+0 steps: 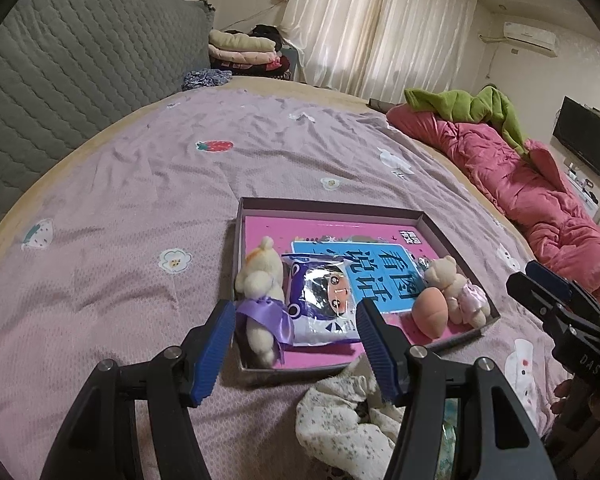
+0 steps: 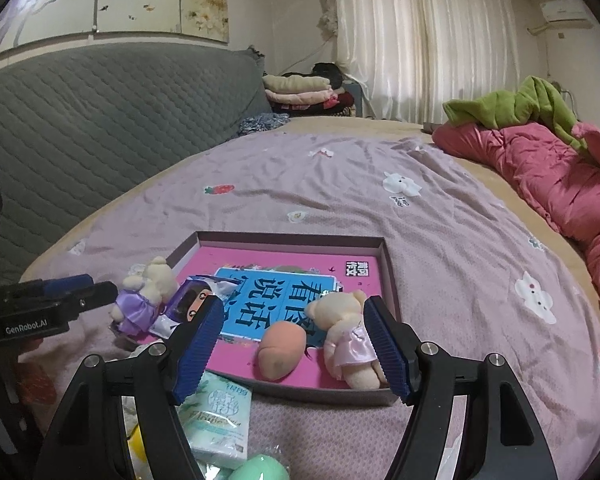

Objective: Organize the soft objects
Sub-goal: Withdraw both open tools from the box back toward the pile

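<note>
Inside, the shallow box [image 1: 332,205] on the bed [image 1: 140,184] has a pink floor with a blue book cover printed in dark characters. Against its left wall lies a cream bear [image 1: 260,280] with a purple ribbon, its legs toward the near left corner. Just beside it is a shiny packet [image 1: 324,300] with a cartoon face. Toward the near right corner lie a peach-coloured sponge [image 1: 430,312] and, touching it, a small bear in a pink dress [image 1: 456,288].

Outside the near wall, on the pale purple sheet, sits a crumpled floral cloth [image 1: 340,412]. In the right wrist view a tissue pack [image 2: 220,420] and a green sponge [image 2: 260,470] lie below the box's near edge.

Both grippers stand wide apart and grip nothing. The left gripper [image 1: 296,344] hangs over the near left corner, its blue pads [image 1: 214,344] flanking the ribbon bear and the packet without touching them. The right gripper [image 2: 296,352] hangs over the near right corner, its pads either side of the peach sponge and the pink bear; whether the right pad brushes the bear I cannot tell.

A pink quilt [image 1: 540,184] with a green cloth [image 1: 480,108] lies along the bed's far right edge.
</note>
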Demonstrator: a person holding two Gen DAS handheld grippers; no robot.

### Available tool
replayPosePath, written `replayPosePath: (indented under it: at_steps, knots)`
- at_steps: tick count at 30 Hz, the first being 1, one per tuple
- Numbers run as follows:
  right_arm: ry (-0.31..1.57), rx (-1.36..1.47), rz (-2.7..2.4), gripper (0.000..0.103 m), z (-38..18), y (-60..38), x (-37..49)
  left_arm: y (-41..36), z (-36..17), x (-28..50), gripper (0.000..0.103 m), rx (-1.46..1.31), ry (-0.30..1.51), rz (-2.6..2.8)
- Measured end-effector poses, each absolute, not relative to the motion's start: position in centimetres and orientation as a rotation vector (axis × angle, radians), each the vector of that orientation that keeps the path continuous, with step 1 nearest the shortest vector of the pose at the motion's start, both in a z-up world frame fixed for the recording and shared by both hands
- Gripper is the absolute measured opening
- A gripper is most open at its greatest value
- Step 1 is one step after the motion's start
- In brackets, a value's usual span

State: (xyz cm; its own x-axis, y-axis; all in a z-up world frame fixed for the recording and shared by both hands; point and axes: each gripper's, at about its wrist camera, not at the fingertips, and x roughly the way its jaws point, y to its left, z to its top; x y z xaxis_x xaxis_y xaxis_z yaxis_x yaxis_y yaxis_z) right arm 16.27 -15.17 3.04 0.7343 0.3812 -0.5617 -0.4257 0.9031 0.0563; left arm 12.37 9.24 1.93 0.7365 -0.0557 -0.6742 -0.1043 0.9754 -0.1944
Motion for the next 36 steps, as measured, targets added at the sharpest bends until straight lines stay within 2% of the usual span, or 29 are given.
replayPosePath:
  at_steps: [36]
  knots:
    - [0.649,-0.085,0.463,0.074,2.2,-15.8,12.1,7.1,1.7,9.2,0.062,-0.193,0.784,-0.001]
